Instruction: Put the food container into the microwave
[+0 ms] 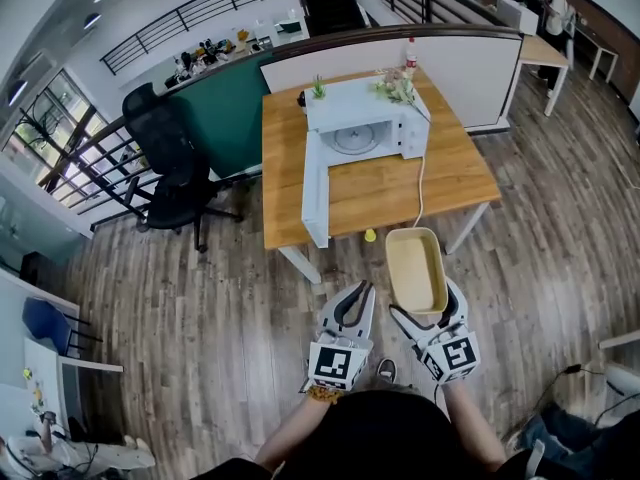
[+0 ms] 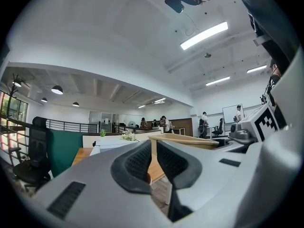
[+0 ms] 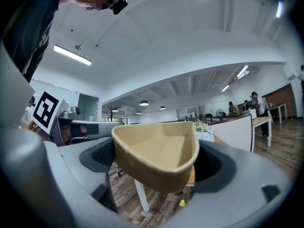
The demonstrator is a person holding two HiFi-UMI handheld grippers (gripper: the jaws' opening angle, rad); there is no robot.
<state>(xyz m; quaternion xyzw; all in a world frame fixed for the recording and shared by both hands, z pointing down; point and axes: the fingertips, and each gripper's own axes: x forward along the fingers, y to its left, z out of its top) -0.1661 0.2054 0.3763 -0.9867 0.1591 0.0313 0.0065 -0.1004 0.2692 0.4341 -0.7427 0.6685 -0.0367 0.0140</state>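
A tan, empty food container (image 1: 415, 268) hangs over the wooden floor just short of the table. My right gripper (image 1: 428, 313) is shut on its near end, and in the right gripper view the container (image 3: 159, 151) fills the space between the jaws of that gripper (image 3: 156, 163). The white microwave (image 1: 362, 118) stands on the wooden table (image 1: 455, 178) ahead, its door (image 1: 316, 193) swung wide open toward the table's front edge, with the turntable showing inside. My left gripper (image 1: 360, 290) hovers beside the container, shut on nothing (image 2: 154, 163).
A black office chair (image 1: 170, 168) stands left of the table. A white cable (image 1: 420, 183) runs from the microwave across the tabletop. A small yellow object (image 1: 370, 235) lies on the floor under the table edge. A bottle (image 1: 410, 56) and small plants sit by the microwave top.
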